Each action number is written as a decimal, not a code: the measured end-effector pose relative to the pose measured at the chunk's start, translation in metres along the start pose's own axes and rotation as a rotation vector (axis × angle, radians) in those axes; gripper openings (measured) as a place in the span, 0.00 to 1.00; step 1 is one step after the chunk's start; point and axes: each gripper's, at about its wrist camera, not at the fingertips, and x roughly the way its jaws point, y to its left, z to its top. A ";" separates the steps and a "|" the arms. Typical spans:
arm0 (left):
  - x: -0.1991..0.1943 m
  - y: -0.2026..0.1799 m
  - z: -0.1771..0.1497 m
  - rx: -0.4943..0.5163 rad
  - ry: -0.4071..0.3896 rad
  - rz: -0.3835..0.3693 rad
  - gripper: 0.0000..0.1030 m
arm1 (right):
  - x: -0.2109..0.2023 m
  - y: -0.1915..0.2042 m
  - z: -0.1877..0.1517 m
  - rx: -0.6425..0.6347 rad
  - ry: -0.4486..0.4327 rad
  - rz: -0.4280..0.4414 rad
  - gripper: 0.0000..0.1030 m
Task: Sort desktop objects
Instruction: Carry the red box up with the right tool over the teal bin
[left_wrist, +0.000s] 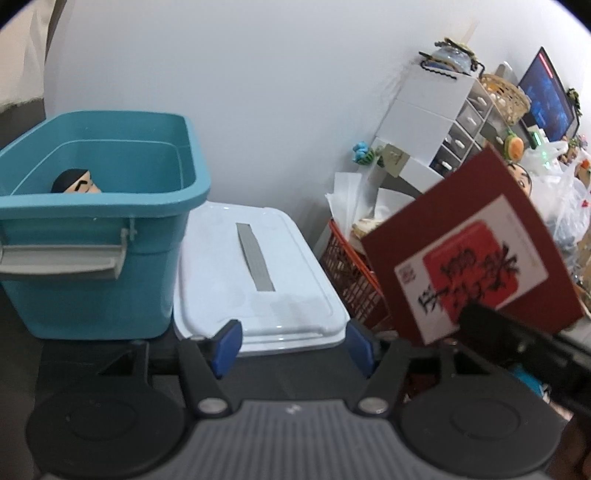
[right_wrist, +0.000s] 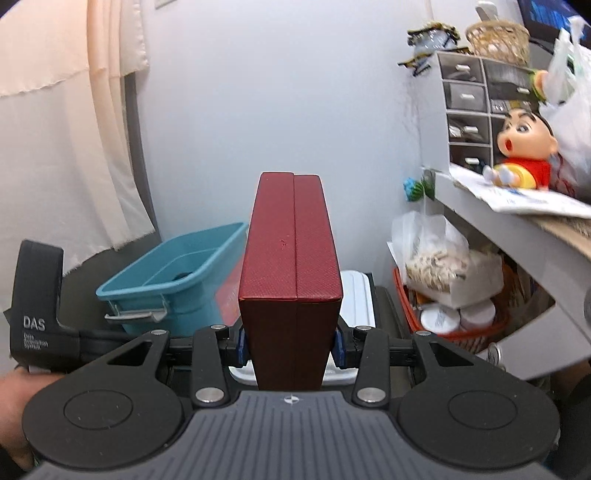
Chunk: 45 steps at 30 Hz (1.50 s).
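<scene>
Right wrist view is showing the right gripper (right_wrist: 290, 347) clamping a red box (right_wrist: 291, 273) by its two broad faces, its blue pads pressing on either side near the lower end, so the box is standing upright and edge-on to the camera; gripping across the thin dimension is probably what is keeping such a tall thing from tipping. In the left wrist view the left gripper (left_wrist: 293, 343) is hanging with its jaws fairly wide and nothing between them, leaving the carrying to the other hand. Just beyond those fingers a white lidded case (left_wrist: 255, 273) is lying flat, closed, and so offering no place to drop anything. To its left, touching or nearly so, a teal bin (left_wrist: 110, 236) is standing open, with a toy head (left_wrist: 75, 181) already lying inside, which suggests it is serving as the sorting target. Further right, the box is being held tilted in the air before an orange basket (left_wrist: 351, 273), not yet over the bin.
</scene>
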 end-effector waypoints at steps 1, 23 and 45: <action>0.000 0.000 0.000 0.003 -0.002 0.007 0.66 | 0.000 0.001 0.003 -0.005 -0.003 0.002 0.42; -0.004 0.005 0.006 -0.022 0.026 -0.004 0.72 | 0.031 0.018 0.097 -0.091 -0.056 0.111 0.43; -0.025 0.028 0.018 -0.018 -0.014 -0.002 0.74 | 0.068 0.054 0.172 -0.126 -0.094 0.188 0.43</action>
